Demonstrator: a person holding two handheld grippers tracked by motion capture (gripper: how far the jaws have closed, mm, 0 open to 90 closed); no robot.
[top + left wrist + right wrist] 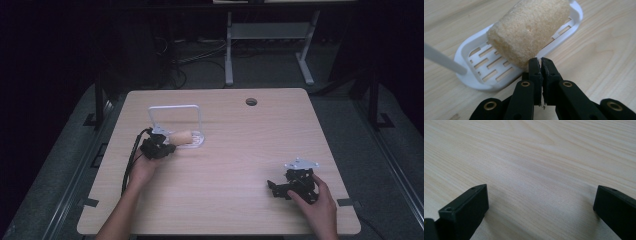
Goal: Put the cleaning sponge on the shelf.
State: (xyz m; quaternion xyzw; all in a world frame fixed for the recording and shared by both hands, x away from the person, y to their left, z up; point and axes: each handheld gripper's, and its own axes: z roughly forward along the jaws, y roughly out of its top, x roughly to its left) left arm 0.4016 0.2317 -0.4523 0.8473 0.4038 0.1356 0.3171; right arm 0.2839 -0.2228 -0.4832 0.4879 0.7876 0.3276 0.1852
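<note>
Nearly done, by the look of it: sponge [529, 30] lying tilted across white slotted tray [471, 75], one end propped over the far rim. Left gripper [541, 61] at the sponge's near end, jaws clenched together, tips just touching or a hair short of the sponge, nothing pinched between them. Right gripper [540, 200] resting on bare table [529, 157], well apart, jaws spread wide and empty. Left to do, probably: nudging the sponge flat, then backing away.
</note>
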